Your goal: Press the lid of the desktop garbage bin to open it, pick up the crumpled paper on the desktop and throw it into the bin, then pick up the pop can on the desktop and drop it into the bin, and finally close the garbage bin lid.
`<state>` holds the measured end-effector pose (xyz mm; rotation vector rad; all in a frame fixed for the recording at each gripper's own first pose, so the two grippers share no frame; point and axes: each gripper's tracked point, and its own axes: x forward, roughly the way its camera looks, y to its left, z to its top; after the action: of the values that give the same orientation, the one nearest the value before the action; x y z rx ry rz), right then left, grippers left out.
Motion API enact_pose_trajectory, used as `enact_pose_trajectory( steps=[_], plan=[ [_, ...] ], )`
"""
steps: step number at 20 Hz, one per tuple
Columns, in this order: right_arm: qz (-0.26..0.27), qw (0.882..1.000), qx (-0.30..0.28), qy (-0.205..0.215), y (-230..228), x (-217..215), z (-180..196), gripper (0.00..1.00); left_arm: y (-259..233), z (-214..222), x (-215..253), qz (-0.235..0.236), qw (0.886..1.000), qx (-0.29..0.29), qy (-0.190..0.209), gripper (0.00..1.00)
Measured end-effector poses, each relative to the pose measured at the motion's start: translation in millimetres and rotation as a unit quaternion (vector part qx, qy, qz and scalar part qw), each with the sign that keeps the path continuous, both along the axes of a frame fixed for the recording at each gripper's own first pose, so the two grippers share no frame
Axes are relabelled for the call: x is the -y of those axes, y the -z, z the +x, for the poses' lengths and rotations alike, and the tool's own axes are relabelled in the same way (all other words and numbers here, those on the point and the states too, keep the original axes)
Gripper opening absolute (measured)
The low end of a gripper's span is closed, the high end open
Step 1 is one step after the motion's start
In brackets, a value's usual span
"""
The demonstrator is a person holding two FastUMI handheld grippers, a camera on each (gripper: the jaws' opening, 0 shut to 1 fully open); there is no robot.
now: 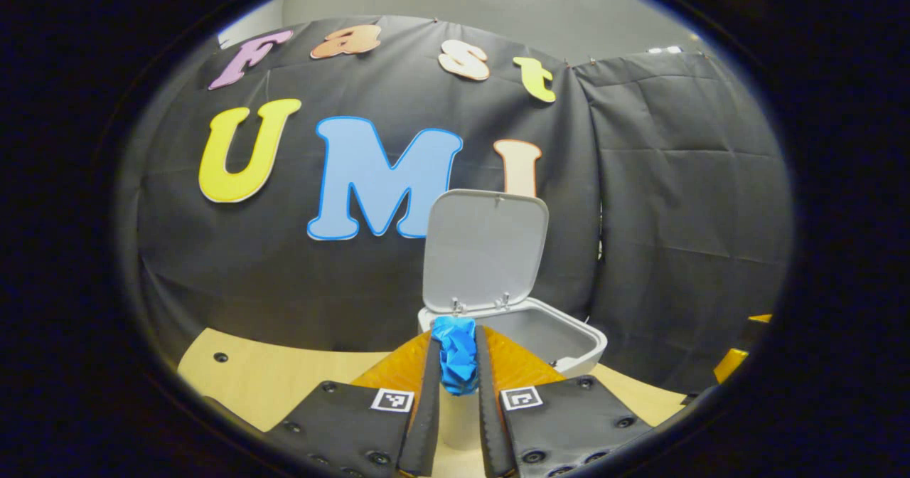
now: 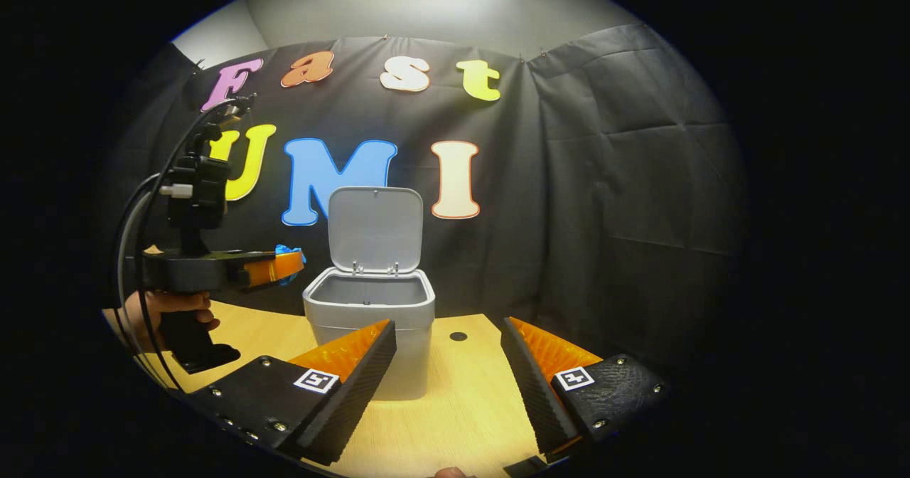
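The grey garbage bin (image 1: pixel 561 339) (image 2: pixel 370 314) stands on the wooden desktop (image 2: pixel 462 400) with its lid (image 1: pixel 487 250) (image 2: pixel 375 230) tipped up and open. My left gripper (image 1: pixel 457 364) is shut on a blue crumpled paper (image 1: pixel 456 353), held in the air just short of the bin's near left rim. In the right gripper view that left gripper (image 2: pixel 288 261) hovers left of the bin at rim height, the blue paper (image 2: pixel 290 252) at its tip, with a hand (image 2: pixel 167 314) on its handle. My right gripper (image 2: pixel 448 371) is open and empty in front of the bin.
A small dark hole (image 2: pixel 458 336) marks the desktop right of the bin. The black cloth wall hangs close behind the bin. Another dark hole (image 1: pixel 220 357) sits on the desktop far left in the left gripper view.
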<state>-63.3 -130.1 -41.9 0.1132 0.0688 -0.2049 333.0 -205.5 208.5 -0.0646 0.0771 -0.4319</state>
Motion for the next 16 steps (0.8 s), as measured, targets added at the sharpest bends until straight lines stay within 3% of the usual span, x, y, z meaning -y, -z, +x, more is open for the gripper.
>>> enact_pose_trajectory(
  steps=[4,5,8,10,11,16],
  plan=[
    [-0.001,1.000,-0.004,0.017,2.3,12.4,-9.7,0.95,14.1,21.2,28.0,0.020,1.000,0.002,0.020,0.32],
    [-0.001,1.000,-0.005,0.020,2.7,14.9,-11.0,1.00,18.8,26.2,33.8,0.023,0.999,-0.002,0.023,0.32],
    [0.002,1.000,-0.009,0.028,6.6,20.1,-13.2,0.95,32.7,39.8,42.6,0.034,0.999,-0.017,0.027,0.32],
    [0.004,0.999,-0.013,0.032,9.6,21.3,-13.5,1.00,38.0,47.1,47.4,0.041,0.998,-0.021,0.029,0.32],
    [0.005,0.999,-0.014,0.033,9.9,21.2,-12.7,0.95,39.1,49.4,49.7,0.044,0.998,-0.021,0.030,0.33],
    [0.008,0.999,-0.018,0.031,9.8,18.7,-8.0,1.00,54.6,58.7,58.2,0.061,0.997,-0.031,0.036,0.41]
  ],
)
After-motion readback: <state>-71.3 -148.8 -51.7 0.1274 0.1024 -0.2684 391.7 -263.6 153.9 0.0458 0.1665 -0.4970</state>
